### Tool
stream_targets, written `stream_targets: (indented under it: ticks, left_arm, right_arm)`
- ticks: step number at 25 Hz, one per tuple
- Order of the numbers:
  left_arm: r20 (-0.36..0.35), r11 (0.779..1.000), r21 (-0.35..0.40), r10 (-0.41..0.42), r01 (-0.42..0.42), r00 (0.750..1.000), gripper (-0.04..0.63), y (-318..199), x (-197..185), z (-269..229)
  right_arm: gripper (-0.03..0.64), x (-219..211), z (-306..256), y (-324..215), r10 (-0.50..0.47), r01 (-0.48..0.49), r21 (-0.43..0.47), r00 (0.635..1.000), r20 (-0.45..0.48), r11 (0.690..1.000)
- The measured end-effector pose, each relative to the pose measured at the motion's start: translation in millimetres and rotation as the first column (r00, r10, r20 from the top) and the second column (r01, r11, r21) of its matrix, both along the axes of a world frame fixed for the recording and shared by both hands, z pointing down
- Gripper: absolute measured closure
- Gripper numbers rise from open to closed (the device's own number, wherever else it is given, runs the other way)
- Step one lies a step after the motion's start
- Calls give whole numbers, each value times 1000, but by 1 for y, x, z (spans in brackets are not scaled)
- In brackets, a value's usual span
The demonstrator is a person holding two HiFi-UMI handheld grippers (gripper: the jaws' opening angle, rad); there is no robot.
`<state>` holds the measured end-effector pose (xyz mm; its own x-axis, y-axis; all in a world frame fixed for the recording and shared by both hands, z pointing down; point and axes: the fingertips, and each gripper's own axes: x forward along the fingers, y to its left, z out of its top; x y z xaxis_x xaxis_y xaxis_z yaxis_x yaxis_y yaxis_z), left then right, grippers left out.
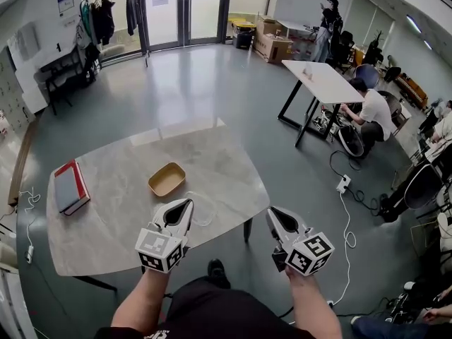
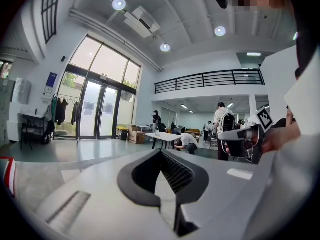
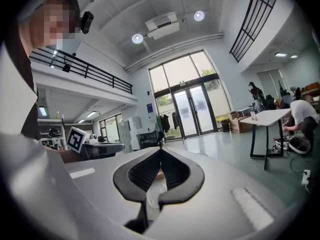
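Nearest to me, the left gripper [image 1: 186, 203] hangs over the near edge of the marble table [image 1: 113, 224]. Its jaws are closed tip to tip and have nothing between them. The right gripper [image 1: 271, 213] is beside the table's near right corner, over the floor, and its jaws are also pressed together and empty. A little further in lies the tan tray [image 1: 167, 179], ahead of the left gripper and apart from it. It looks empty, and neither gripper touches it. Well to the left, a red-edged book [image 1: 70, 187] lies flat near the table's left side. I judge that nothing is picked up or placed yet. Far behind, a person [image 1: 371, 111] crouches by a white table [image 1: 321, 80], and glass doors [image 1: 183, 9] close the room.
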<state>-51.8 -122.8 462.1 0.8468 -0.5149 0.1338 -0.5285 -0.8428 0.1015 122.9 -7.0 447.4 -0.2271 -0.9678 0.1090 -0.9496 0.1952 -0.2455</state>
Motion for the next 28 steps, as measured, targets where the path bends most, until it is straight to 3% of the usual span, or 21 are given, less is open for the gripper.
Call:
stream_targets:
  ticks: [10, 19, 28]
  left_arm:
    - [-2, 998, -32, -52, 52, 999, 597, -58, 34, 18]
    - [74, 995, -40, -89, 92, 993, 597, -70, 39, 24]
    - [173, 980, -79, -165, 181, 971, 499, -59, 49, 32]
  right_arm:
    - [601, 34, 8, -87, -95, 95, -43, 995, -10, 995]
    - [601, 34, 8, -138, -207, 208, -48, 978, 26, 977]
    - [601, 26, 11, -167, -388, 390, -62, 921, 48, 919]
